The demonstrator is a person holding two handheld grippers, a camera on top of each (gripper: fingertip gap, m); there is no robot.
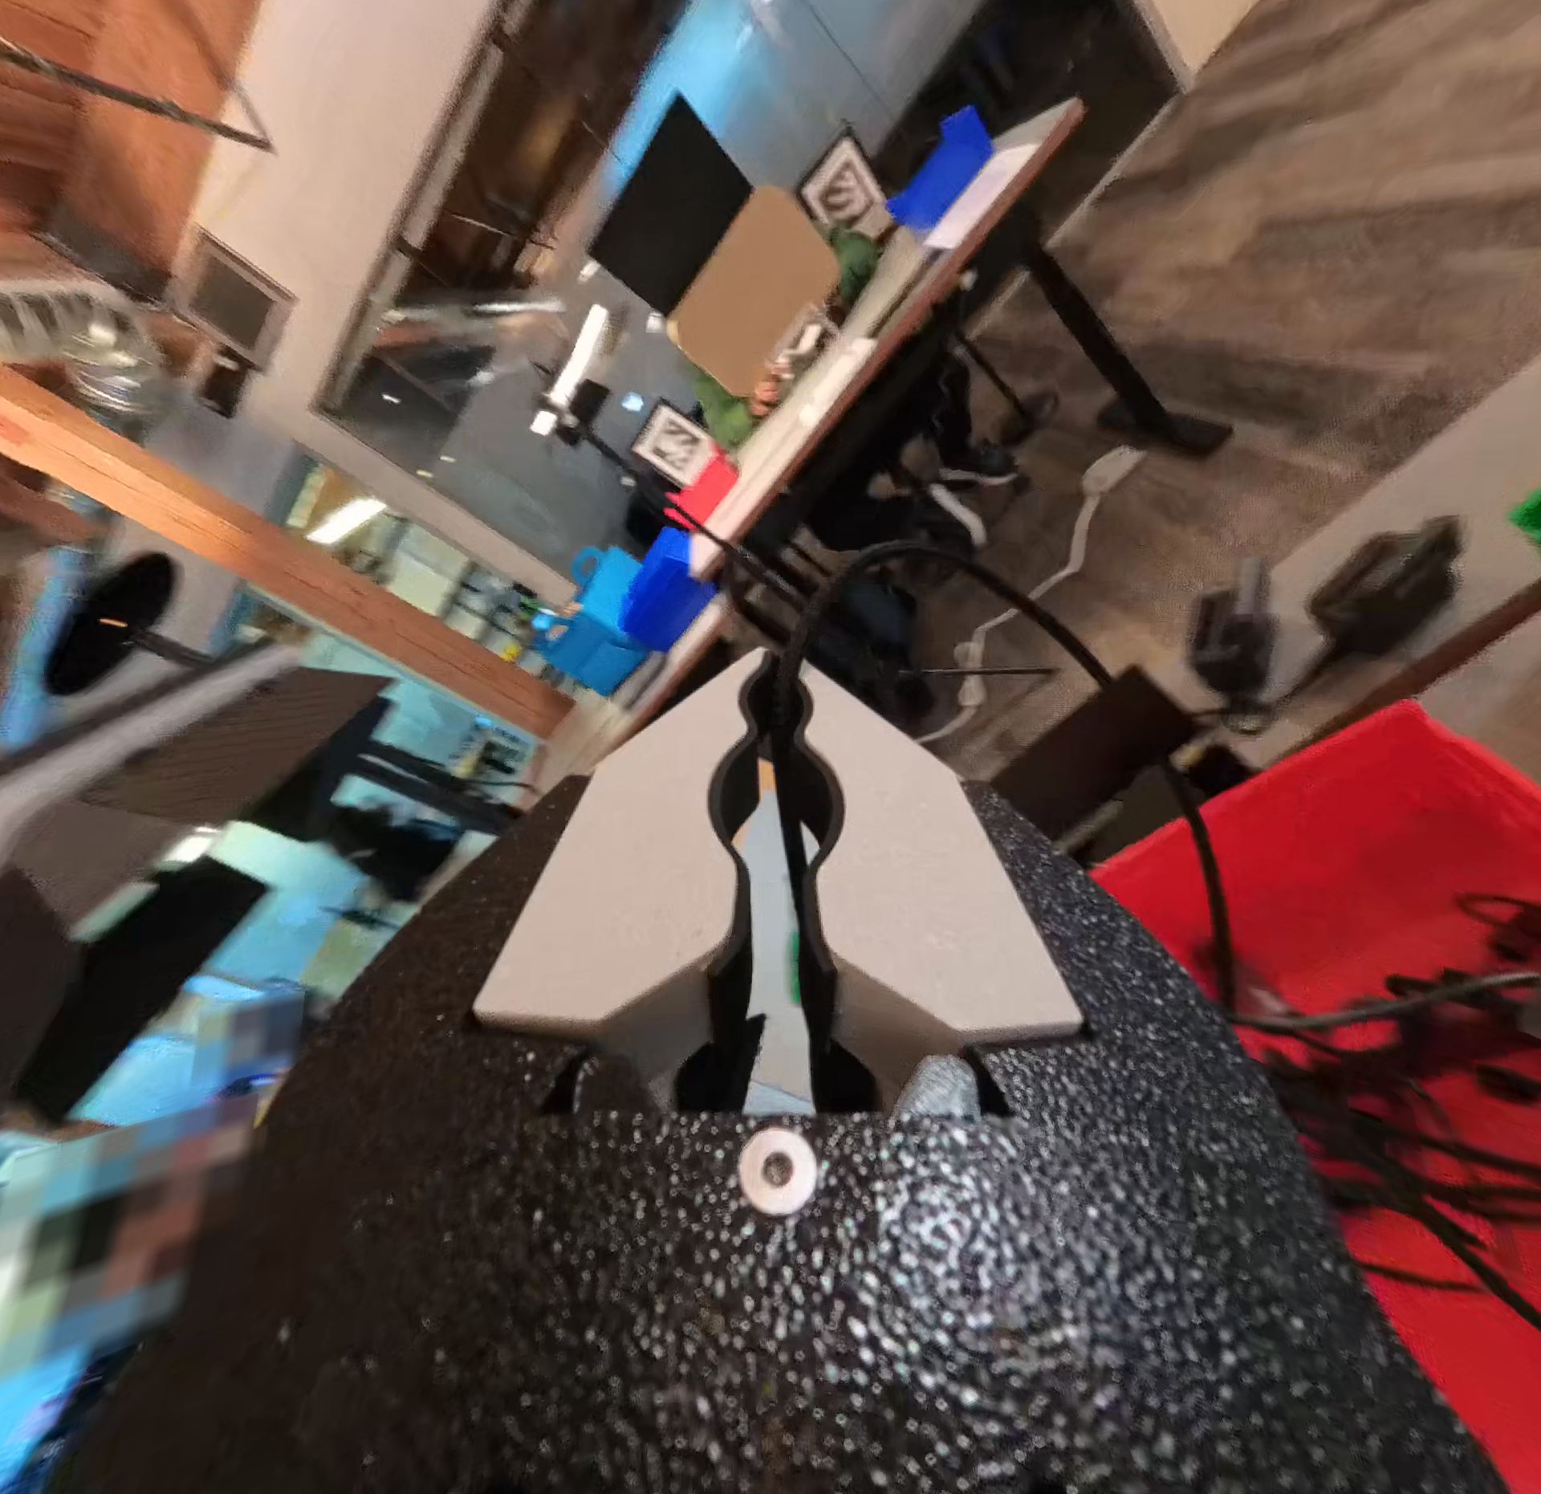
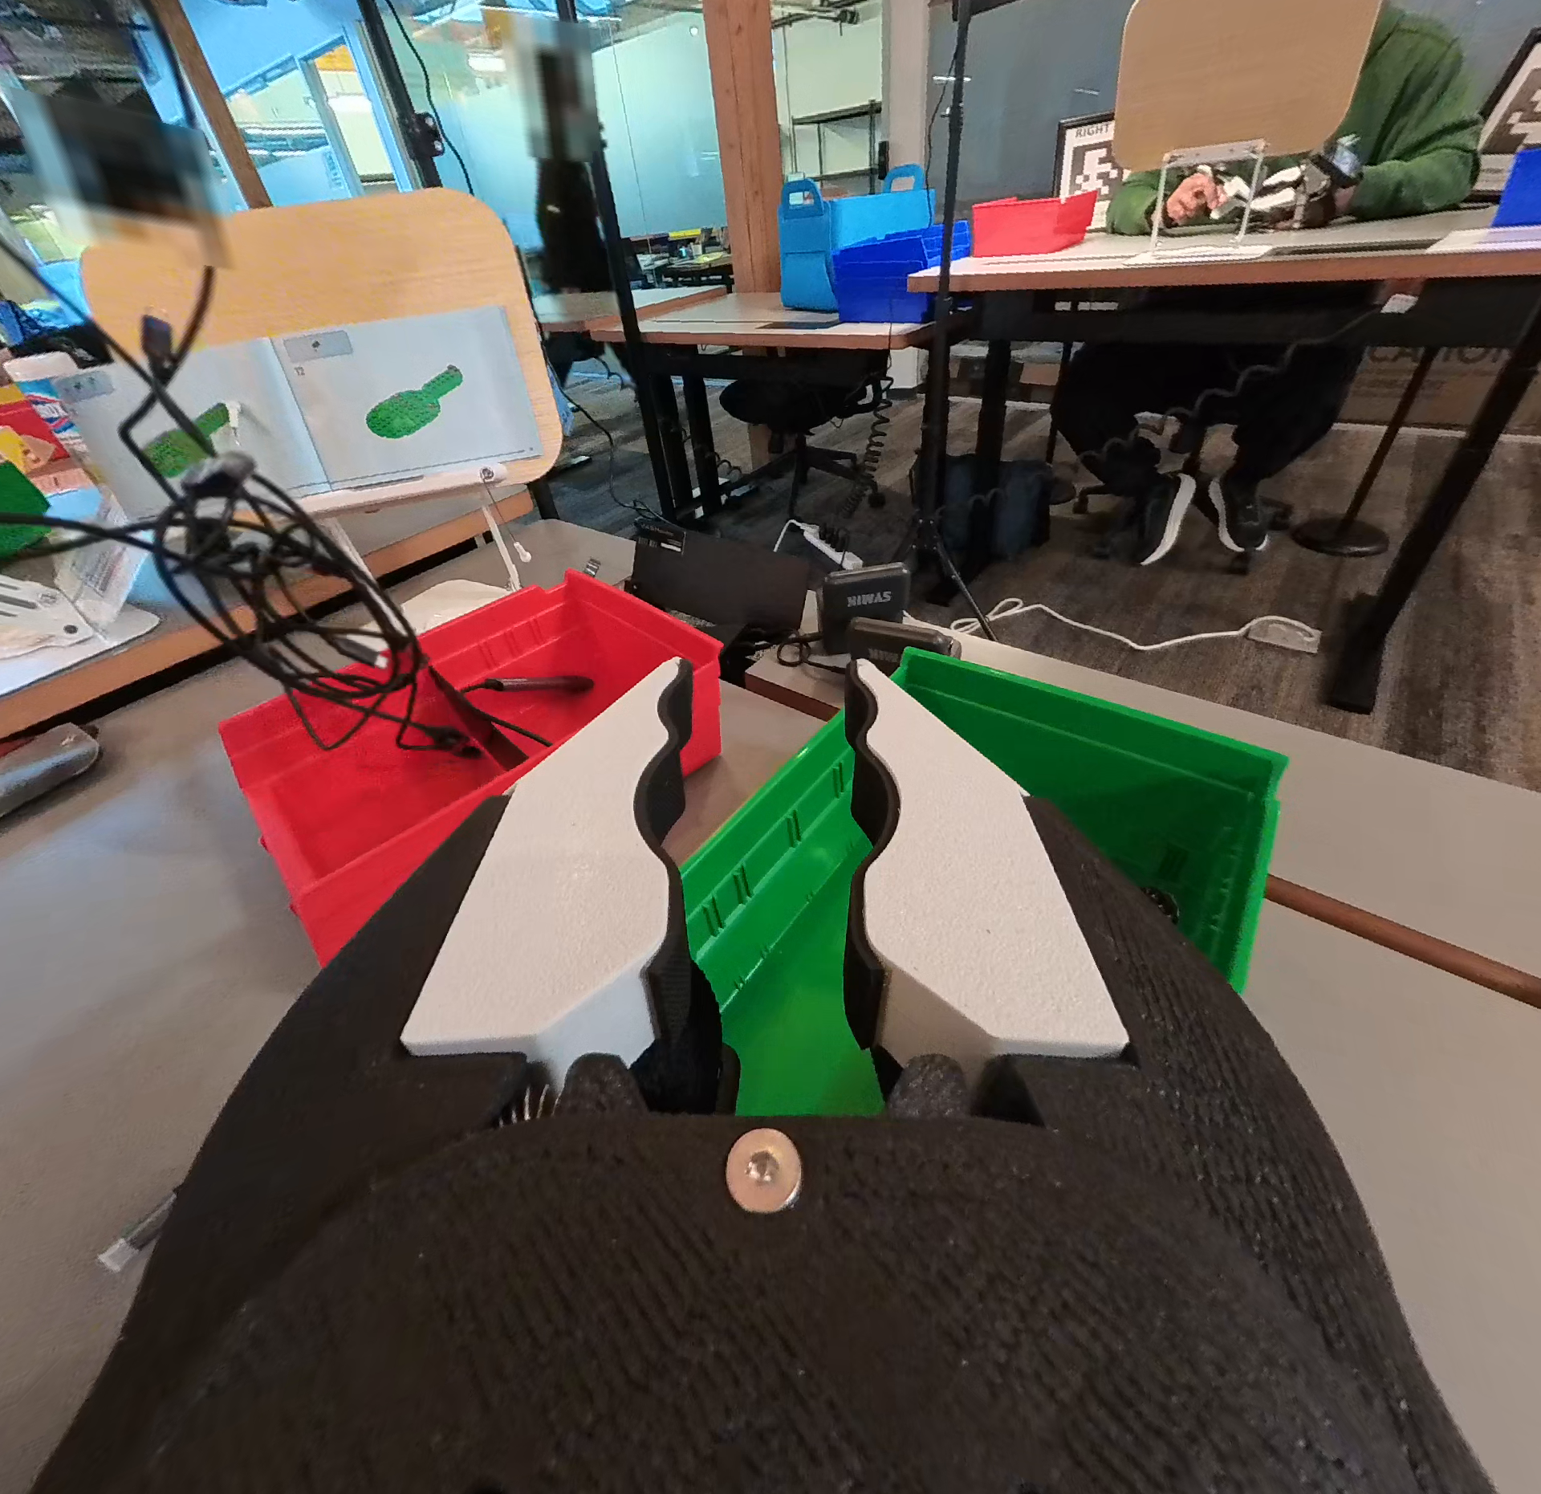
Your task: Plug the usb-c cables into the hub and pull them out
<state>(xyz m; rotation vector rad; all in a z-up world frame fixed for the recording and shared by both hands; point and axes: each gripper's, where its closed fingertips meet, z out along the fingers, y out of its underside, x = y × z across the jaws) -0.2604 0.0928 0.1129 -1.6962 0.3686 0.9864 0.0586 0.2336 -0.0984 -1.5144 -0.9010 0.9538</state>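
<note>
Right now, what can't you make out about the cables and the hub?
- Hub: not identifiable in either view.
- Cable plug: left wrist view, hidden between the shut fingers.
- Cable bundle: right wrist view, tangled and blurred; count unclear.
- Red bin: near end hidden behind the right gripper.

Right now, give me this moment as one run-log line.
left gripper: shut on cable | cable bundle: lifted over red bin | right gripper: open, above green bin
</note>
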